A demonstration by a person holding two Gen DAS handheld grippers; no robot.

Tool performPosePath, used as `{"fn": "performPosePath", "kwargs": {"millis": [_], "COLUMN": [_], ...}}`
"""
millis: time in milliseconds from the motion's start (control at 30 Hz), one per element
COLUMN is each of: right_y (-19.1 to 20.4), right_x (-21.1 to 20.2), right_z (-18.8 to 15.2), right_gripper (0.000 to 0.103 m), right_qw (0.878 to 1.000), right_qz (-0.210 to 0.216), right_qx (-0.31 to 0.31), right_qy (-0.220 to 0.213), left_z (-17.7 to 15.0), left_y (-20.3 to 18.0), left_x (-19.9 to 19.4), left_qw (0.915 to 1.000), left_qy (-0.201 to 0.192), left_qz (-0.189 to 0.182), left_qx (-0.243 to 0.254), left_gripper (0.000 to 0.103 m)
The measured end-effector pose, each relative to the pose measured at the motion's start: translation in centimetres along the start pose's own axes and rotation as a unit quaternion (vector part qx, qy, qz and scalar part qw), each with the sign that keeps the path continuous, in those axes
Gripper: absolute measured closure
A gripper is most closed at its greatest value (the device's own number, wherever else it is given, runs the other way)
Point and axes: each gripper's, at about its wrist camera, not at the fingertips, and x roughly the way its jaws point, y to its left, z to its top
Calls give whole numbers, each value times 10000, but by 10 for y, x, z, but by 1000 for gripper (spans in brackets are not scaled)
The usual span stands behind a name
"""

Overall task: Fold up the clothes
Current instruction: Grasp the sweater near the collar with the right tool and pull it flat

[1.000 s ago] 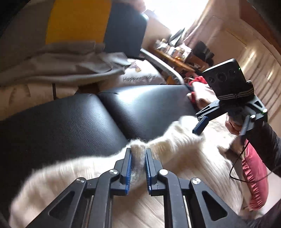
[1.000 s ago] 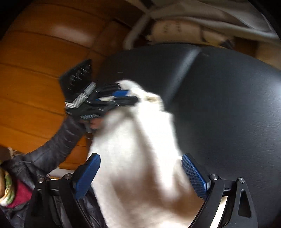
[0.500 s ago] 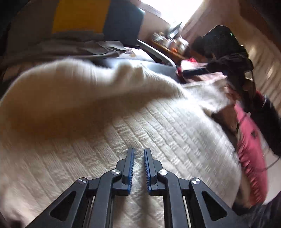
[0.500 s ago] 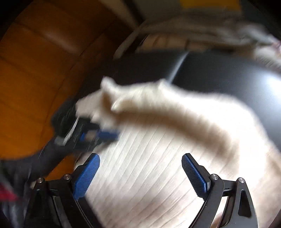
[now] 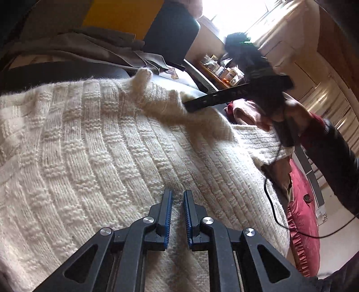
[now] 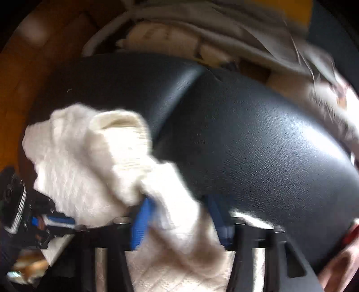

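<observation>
A cream knitted sweater [image 5: 94, 143] lies spread over the black leather seat and fills the left wrist view. My left gripper [image 5: 177, 197] is shut on a fold of the sweater at its near edge. My right gripper [image 6: 179, 206] has its blue pads [image 6: 140, 224] closed in on a bunched part of the same sweater [image 6: 89, 157]; this view is blurred. In the left wrist view the right gripper [image 5: 235, 94] sits at the sweater's far right edge. The left gripper also shows in the right wrist view [image 6: 40, 222], low on the left.
The black leather seat [image 6: 258, 146] stretches ahead and right. Grey clothes [image 5: 74, 45] and a yellow cushion [image 5: 116, 13] lie behind it. A red cushion [image 5: 300, 224] is at the right. A cluttered shelf [image 5: 222, 71] stands further back. The wooden floor [image 6: 24, 56] is at the left.
The sweater has been swung up and laid flat over the seat. My right gripper's fingers have gone from wide open to closed on the sweater. My left gripper kept its hold.
</observation>
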Motion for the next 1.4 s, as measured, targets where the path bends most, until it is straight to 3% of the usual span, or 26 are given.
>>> {"fn": "performPosePath", "kwargs": {"millis": [100,167,233,300,333,400,500,600,700,833,900,967,1067,1167,1233,1400], "right_y": [34,75,108,134,140,137,127,96,56,10,-4,-14,-19,-30,-22,-13], "right_x": [-34,-63,-74,-65,-59,-54,-49,-57,-81,-90,-77,-59,-35,-15,-18,-27], "right_z": [-20,-49,-79,-117,-132,-151,-173,-172,-148,-97,-79,-63,-51,-54,-68,-121], "right_gripper": [91,90,86,42,35,35,35,35,35,38,62,64,63,62,60,60], "right_qw": [9935,9701,9447,9131,9052,9256,9541,9775,9744,9678,9762,9769,9780,9712,9719,9672], "right_qz": [-764,-1640,-2156,-2810,-2981,-2615,-1999,-1062,-822,-1090,-238,525,242,682,836,1354], "right_qx": [-428,-1001,-1498,-2024,-2133,-1902,-1444,-444,277,781,994,1191,1464,1881,1702,1654], "right_qy": [-734,-1480,-1968,-2152,-2152,-1969,-1702,-1767,-2075,-2131,-1913,-1694,-1466,-1291,-1395,-1375], "left_z": [-1,-2,-3,-4,-3,-2,3,18,37,59,69,80,96,91,78,53], "left_y": [0,-2,-4,-7,-11,-20,-20,-11,-1,1,-2,1,14,24,18,17], "left_x": [-2,-2,-3,-3,-4,-8,-18,-32,-34,-28,-21,-11,8,26,25,8], "left_qw": [10000,9999,9998,9994,9991,9981,9966,9921,9847,9860,9851,9836,9789,9755,9700,9699], "left_qy": [-27,-50,-81,-110,-104,-102,-210,-388,-455,-456,-440,-383,-326,-82,-122,-58], "left_qz": [42,101,201,307,414,593,790,1192,1684,1593,1615,1690,1974,2144,2294,2307], "left_qx": [-10,-7,-41,-65,14,101,85,15,-40,182,403,507,420,493,790,780], "left_gripper": [92,92,92,92,92,85,83,82,82,82,82,81,81,81,81,78]}}
